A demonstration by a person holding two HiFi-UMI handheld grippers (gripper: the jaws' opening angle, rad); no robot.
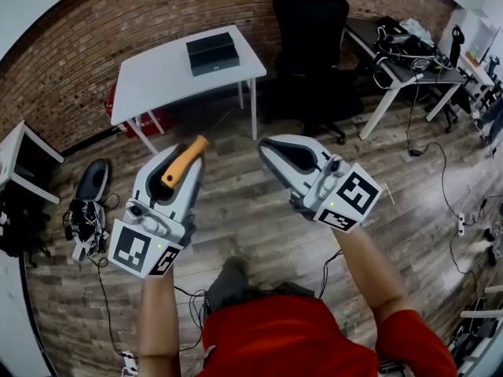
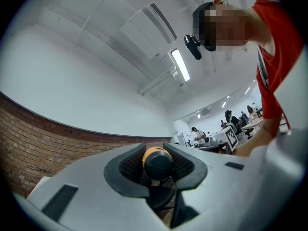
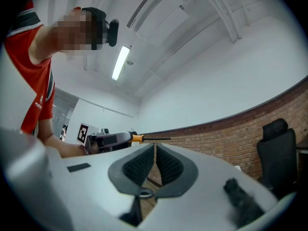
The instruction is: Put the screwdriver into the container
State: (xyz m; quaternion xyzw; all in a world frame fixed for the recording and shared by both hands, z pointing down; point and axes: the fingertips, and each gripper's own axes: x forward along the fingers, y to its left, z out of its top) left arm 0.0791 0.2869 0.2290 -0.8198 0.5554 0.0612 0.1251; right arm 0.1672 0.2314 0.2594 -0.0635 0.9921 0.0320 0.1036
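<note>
An orange-handled screwdriver [image 1: 185,162] is clamped between the jaws of my left gripper [image 1: 187,149], its thin shaft pointing away toward the white table. In the left gripper view the handle's dark butt end [image 2: 157,162] sits between the ribbed pads. The right gripper view shows the screwdriver [image 3: 138,138] sticking out of the left gripper [image 3: 108,140]. My right gripper [image 1: 273,149] is held up beside it, shut and empty, its pads [image 3: 142,165] nearly touching. The container, a dark box [image 1: 212,53], stands on the white table [image 1: 157,81] farther ahead.
Both grippers are raised over a wood floor [image 1: 236,203]. A black office chair [image 1: 313,30] stands right of the white table. A desk with cables [image 1: 401,53] is at the far right. Shoes and cables [image 1: 86,203] lie on the floor at left.
</note>
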